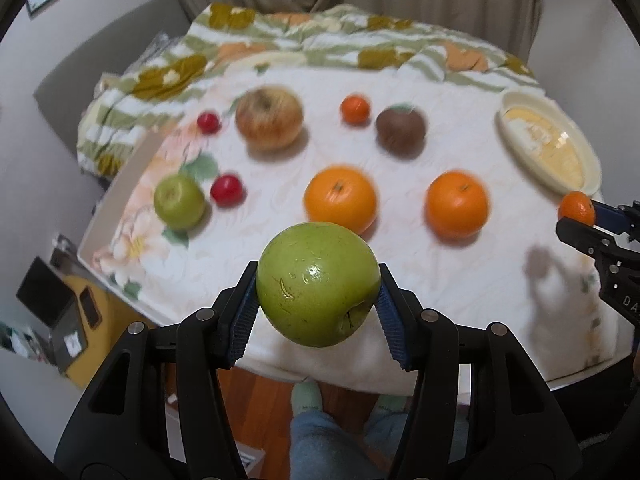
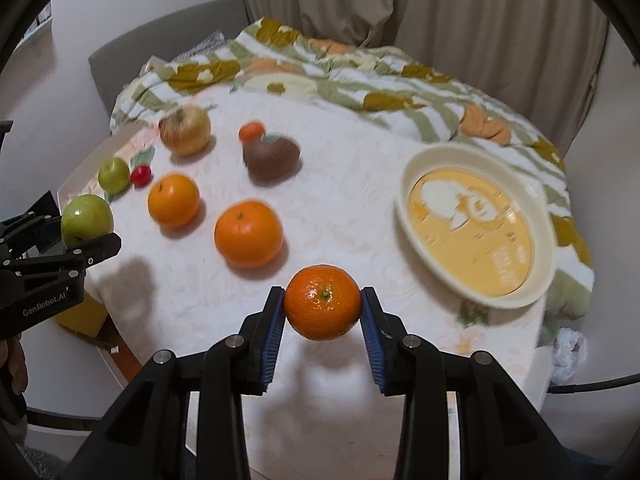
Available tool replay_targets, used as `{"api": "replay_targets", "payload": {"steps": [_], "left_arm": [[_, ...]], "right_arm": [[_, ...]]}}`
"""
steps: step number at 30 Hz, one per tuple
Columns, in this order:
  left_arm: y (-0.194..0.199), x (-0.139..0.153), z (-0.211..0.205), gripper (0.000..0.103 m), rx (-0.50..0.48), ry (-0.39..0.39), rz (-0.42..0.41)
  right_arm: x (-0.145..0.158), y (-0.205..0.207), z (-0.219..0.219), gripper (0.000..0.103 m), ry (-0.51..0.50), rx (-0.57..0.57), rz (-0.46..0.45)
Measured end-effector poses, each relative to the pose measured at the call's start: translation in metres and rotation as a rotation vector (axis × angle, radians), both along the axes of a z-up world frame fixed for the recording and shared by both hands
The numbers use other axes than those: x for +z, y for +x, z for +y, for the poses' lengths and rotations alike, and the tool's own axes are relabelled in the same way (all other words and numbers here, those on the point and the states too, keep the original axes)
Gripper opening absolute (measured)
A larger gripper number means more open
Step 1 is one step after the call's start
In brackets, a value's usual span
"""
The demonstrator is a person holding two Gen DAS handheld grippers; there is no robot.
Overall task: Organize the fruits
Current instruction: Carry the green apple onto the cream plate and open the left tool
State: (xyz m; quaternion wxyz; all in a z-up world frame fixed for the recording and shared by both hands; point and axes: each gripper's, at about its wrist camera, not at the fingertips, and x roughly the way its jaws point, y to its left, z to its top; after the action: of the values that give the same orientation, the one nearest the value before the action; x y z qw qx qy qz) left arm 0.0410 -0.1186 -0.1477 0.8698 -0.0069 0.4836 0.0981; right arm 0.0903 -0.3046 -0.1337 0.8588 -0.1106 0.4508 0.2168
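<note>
My left gripper is shut on a big green apple and holds it above the table's near edge; it also shows in the right wrist view. My right gripper is shut on a small mandarin, held above the cloth near the cream bowl; the mandarin shows at the right edge of the left wrist view. On the table lie two oranges, a small green apple, two red cherries, a yellow-red apple, a small mandarin and a brown fruit.
A white patterned tablecloth covers the table. A crumpled green and orange blanket lies along the far side. Curtains hang behind. A white plastic bag hangs off the right edge. The person's legs stand below the near edge.
</note>
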Motion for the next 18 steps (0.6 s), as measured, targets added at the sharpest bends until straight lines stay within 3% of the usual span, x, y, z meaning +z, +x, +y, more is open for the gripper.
{"api": "replay_targets", "payload": {"steps": [8,18], "left_arm": [[0.036,0.06,-0.041,0.062,-0.136,-0.037,-0.108],[0.107,0.087,-0.101,0.062,-0.401,-0.063,-0.142]], "right_arm": [[0.044,0.008,-0.027,0.035,0.023,-0.083,-0.059],[0.06,0.036,-0.064,0.035,0.017,-0.264,-0.064]]}}
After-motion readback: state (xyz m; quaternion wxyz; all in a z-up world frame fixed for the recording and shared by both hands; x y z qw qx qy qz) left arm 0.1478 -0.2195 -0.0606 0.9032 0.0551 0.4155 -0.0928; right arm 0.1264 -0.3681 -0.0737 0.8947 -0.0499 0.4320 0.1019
